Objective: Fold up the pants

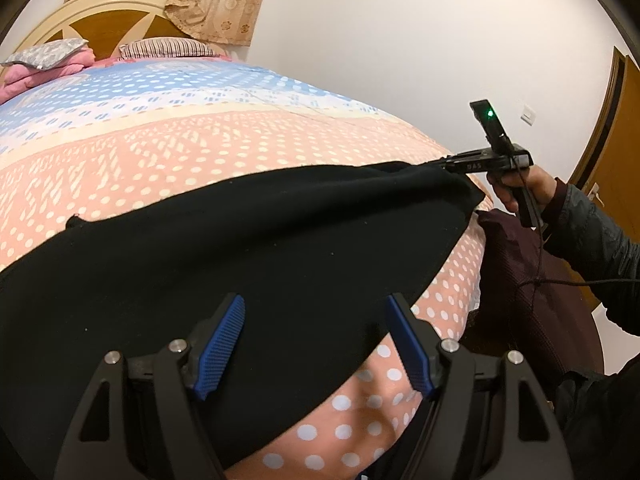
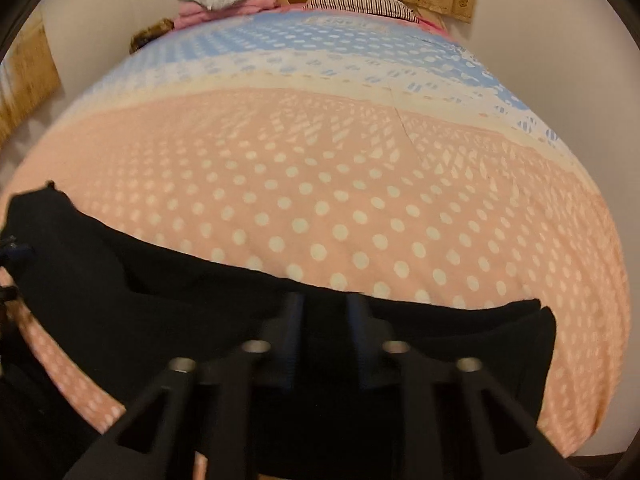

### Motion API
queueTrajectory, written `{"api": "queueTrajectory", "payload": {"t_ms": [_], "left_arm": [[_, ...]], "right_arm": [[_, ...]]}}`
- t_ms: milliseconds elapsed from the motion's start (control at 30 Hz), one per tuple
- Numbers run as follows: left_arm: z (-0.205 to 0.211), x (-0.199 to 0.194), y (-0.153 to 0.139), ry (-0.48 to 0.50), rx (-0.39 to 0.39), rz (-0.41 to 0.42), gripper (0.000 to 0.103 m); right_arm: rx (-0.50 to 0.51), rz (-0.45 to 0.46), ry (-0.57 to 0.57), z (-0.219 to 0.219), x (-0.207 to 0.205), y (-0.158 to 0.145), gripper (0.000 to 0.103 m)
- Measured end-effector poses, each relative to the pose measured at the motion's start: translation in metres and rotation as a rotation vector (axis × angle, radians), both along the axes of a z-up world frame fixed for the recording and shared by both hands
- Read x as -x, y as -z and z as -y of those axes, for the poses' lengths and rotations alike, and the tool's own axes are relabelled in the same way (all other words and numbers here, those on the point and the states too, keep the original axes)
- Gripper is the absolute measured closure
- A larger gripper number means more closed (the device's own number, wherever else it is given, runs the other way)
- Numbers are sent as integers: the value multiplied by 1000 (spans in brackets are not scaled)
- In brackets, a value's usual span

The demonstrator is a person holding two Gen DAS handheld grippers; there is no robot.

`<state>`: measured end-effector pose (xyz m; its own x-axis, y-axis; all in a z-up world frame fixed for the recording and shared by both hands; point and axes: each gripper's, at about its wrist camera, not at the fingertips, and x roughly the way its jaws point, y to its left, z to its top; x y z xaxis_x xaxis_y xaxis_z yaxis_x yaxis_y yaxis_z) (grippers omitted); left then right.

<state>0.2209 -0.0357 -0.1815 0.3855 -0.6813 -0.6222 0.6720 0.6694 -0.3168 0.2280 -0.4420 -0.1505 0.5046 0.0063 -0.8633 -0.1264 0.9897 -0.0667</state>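
Note:
Black pants (image 1: 248,248) lie across the near part of a bed with a pink, white-dotted cover (image 1: 200,152). My left gripper (image 1: 316,312) is open, its blue pads (image 1: 222,350) spread just above the pants. My right gripper (image 1: 442,165) shows at the right of the left wrist view, pinching the far right corner of the pants. In the right wrist view the right gripper (image 2: 323,312) is narrowly closed with the black pants (image 2: 160,300) between its fingers, though the view is blurred.
The bed cover (image 2: 320,200) turns blue and white toward the headboard (image 1: 116,20), where a striped pillow (image 1: 168,47) and pink folded bedding (image 1: 48,68) lie. A dark maroon cloth (image 1: 532,280) is at the bed's right edge. A wooden door (image 1: 616,132) is at the right.

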Motion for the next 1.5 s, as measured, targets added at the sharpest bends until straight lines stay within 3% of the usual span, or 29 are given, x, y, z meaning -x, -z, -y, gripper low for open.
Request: {"api": "queueTrajectory", "payload": {"t_ms": [100,367,433,500,533,633,667,767,967,1133,1167,1200,1233,1300,1500], "left_arm": [[3,0,0,2,-5,4,28],[1,4,0,11,-13,8,28],[-1,5,-1,15,-4,4,28],[-2,8,-3,19,0,6,28],[-3,9,-3,19,2,8,28],[-6,9,-1,16,12,0,28],[-7,9,0,16,17,-2,28],[-6,10,0,16,18,2,28],[-8,13,-7,8,26,16,28],[-14,13,-9,-14,27,17,28],[-16,12,-8,-19,27,15,28],[-17,12,-7,-22,27,13,28],[-18,12,-7,-23,27,11,28],[-19,11,-7,-25,27,10,28],[-18,9,-6,-17,28,4,28]], "right_arm": [[13,17,21,-2,-1,-3,97],[-1,64,88,4,-8,-3,96],[-13,75,86,4,-5,-7,90],[-28,107,127,7,6,-19,74],[-31,123,133,6,12,-24,73],[-113,148,127,-7,51,-41,64],[-120,143,117,-15,61,-42,56],[-86,117,62,-47,84,-33,55],[-11,43,-80,-108,89,5,55],[8,39,-122,-121,74,22,55],[3,46,-123,-122,72,20,62],[-11,45,-121,-122,72,18,86],[-24,43,-116,-120,71,15,96],[-28,47,-118,-119,75,10,100],[12,8,-164,-122,97,7,101]]}}
